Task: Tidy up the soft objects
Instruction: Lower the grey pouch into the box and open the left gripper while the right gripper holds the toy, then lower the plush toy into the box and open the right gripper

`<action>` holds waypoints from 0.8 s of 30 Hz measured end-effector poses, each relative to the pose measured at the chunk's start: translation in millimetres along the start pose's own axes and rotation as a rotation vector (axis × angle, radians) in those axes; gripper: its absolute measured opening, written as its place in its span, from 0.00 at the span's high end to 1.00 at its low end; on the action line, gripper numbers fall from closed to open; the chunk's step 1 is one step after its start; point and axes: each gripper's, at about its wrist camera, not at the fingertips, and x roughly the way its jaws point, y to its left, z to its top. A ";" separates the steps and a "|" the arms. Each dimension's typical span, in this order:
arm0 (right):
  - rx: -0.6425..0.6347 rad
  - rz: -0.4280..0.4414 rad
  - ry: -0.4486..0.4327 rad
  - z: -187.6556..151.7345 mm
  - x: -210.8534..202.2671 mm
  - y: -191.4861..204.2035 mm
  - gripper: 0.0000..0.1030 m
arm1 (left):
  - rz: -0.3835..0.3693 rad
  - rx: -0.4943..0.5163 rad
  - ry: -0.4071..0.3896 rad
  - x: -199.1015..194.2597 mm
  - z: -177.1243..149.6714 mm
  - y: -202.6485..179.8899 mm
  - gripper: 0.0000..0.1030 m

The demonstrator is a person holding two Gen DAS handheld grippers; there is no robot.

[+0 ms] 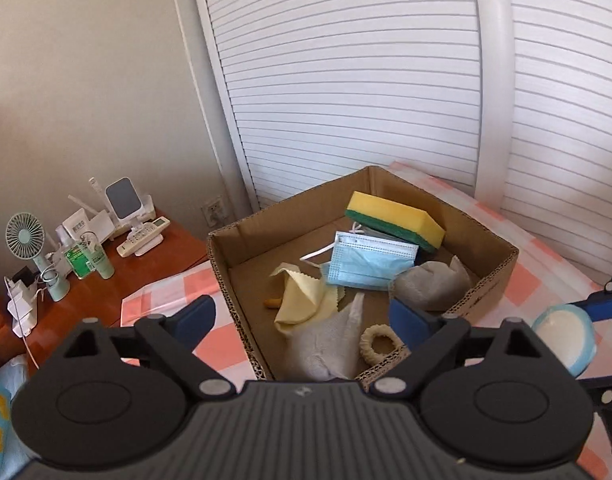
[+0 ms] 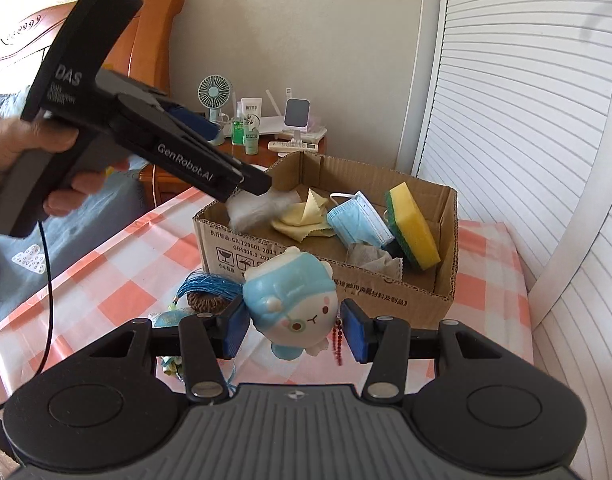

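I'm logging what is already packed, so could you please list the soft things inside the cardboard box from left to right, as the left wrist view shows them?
Yellow cloth → white towel → cream hair tie → grey pouch. The blue mask and sponge overlap above these, so I left them out.

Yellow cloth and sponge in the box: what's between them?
The blue face mask lies between the yellow cloth and the sponge, clearest in the left wrist view.
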 end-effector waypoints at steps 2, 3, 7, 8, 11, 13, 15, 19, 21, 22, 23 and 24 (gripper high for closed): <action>-0.002 0.001 -0.004 2.1 -0.1 -0.7 0.47 | -0.012 -0.027 0.001 -7.7 -8.4 1.0 0.09; -0.003 0.001 -0.005 3.1 0.0 -1.0 0.47 | -0.013 -0.040 -0.002 -13.6 -13.1 0.7 0.09; -0.007 -0.001 -0.011 9.4 2.4 -0.6 0.47 | 0.017 -0.082 -0.003 -39.8 -36.4 -4.3 0.03; -0.006 -0.001 -0.012 11.3 3.2 -0.6 0.47 | 0.026 -0.092 -0.002 -46.6 -43.3 -6.0 0.03; -0.006 0.004 -0.016 20.2 6.6 -0.8 0.47 | 0.060 -0.118 0.006 -63.9 -60.7 -11.1 0.02; -0.005 0.008 -0.018 29.3 10.4 -1.8 0.47 | 0.073 -0.144 0.017 -72.8 -70.7 -12.7 0.02; 0.002 0.018 -0.018 40.0 16.9 -3.0 0.47 | 0.073 -0.171 0.032 -80.5 -79.2 -14.0 0.02; 0.001 0.037 -0.012 64.3 36.5 -2.6 0.47 | 0.092 -0.176 0.054 -90.6 -91.4 -18.3 0.02; -0.002 0.043 -0.002 77.0 50.0 -1.3 0.47 | 0.097 -0.181 0.067 -93.5 -96.7 -20.0 0.02; -0.005 0.049 0.003 84.4 58.7 -0.6 0.47 | 0.098 -0.184 0.071 -94.7 -98.6 -20.0 0.02; -0.007 0.049 0.005 90.8 66.1 0.0 0.47 | 0.101 -0.187 0.077 -95.6 -101.0 -19.7 0.02; -0.006 0.050 0.008 97.5 74.0 0.2 0.47 | 0.107 -0.193 0.080 -96.4 -102.6 -19.1 0.02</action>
